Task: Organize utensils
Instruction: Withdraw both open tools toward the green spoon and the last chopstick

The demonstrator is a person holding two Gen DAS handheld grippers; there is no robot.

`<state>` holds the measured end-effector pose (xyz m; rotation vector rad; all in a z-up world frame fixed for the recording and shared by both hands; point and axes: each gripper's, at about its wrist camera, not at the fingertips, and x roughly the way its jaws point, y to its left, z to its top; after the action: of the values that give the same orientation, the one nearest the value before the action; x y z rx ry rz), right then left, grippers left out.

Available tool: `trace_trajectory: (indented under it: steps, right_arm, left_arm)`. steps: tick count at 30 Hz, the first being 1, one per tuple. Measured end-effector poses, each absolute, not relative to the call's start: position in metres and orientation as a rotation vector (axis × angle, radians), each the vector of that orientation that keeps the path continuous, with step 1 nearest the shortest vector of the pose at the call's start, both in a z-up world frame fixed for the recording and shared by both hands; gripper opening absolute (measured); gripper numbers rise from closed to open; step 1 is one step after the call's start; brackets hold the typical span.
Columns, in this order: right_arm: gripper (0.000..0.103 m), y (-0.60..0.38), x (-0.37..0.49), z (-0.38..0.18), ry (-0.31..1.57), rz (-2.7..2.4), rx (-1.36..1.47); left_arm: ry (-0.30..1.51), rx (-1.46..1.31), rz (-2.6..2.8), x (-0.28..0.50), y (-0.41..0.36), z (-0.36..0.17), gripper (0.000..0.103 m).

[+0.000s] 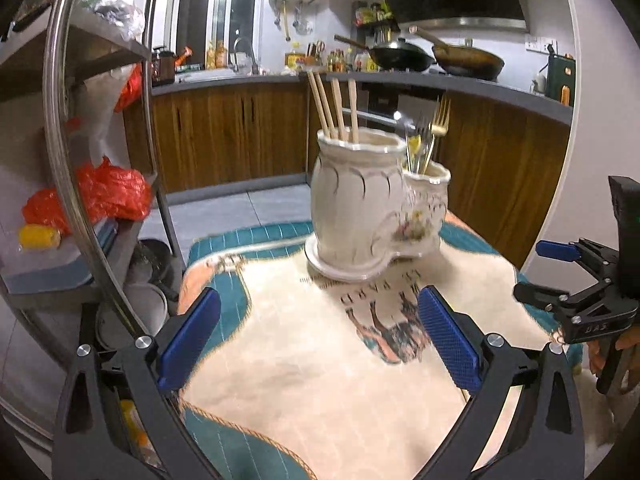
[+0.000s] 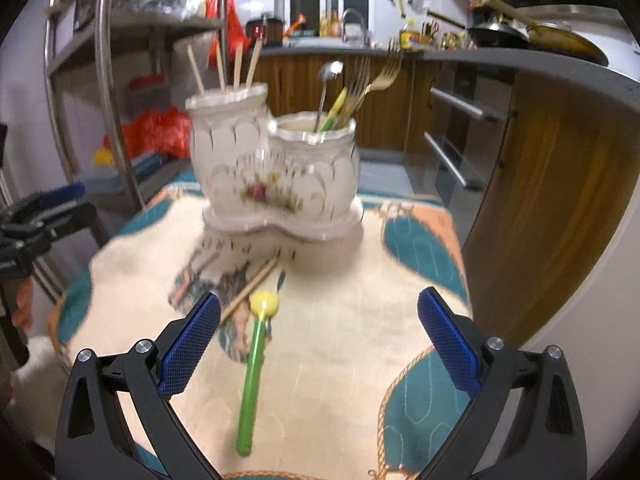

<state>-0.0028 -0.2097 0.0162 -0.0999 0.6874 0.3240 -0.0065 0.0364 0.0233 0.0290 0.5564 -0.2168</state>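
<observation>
A cream two-pot ceramic utensil holder [image 1: 372,204] [image 2: 276,172] stands on the patterned cloth. Its taller pot holds several wooden chopsticks [image 1: 336,106] [image 2: 226,66]; its lower pot holds forks and a spoon [image 1: 426,136] [image 2: 352,92]. A green-handled spoon with a yellow bowl [image 2: 256,360] and a wooden chopstick [image 2: 250,286] lie on the cloth in the right wrist view. My right gripper [image 2: 318,342] is open and empty, just above the green spoon. My left gripper [image 1: 318,344] is open and empty over bare cloth, short of the holder. The right gripper also shows at the left wrist view's right edge [image 1: 560,276].
The cloth-covered table [image 1: 320,380] [image 2: 360,360] ends close behind the holder. A metal shelf rack with red bags [image 1: 108,192] [image 2: 132,128] stands left. Wooden kitchen cabinets and a counter with woks [image 1: 440,60] run along the back and right.
</observation>
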Motion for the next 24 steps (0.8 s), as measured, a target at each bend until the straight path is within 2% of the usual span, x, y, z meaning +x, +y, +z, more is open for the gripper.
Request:
trace_trajectory:
  steps: [7, 11, 19, 21, 24]
  right_arm:
    - [0.098, -0.196, 0.001, -0.003, 0.784, 0.361, -0.132]
    - [0.094, -0.191, 0.006, -0.013, 0.847, 0.382, -0.131]
    - [0.057, -0.181, 0.012, -0.022, 0.942, 0.424, -0.129]
    - [0.044, -0.178, 0.013, -0.024, 0.956, 0.432, -0.132]
    - [0.039, -0.174, 0.015, -0.025, 0.976, 0.454, -0.115]
  left_arm:
    - [0.611, 0.054, -0.219, -0.003, 0.029, 0.009, 0.097]
    - [0.635, 0.067, -0.227, -0.002, 0.026, 0.005, 0.097]
    - [0.660, 0.077, -0.227, -0.001, 0.023, 0.002, 0.097]
    - [0.661, 0.080, -0.231, -0.001, 0.021, 0.002, 0.097]
    - [0.660, 0.094, -0.240, -0.003, 0.018, 0.002, 0.097]
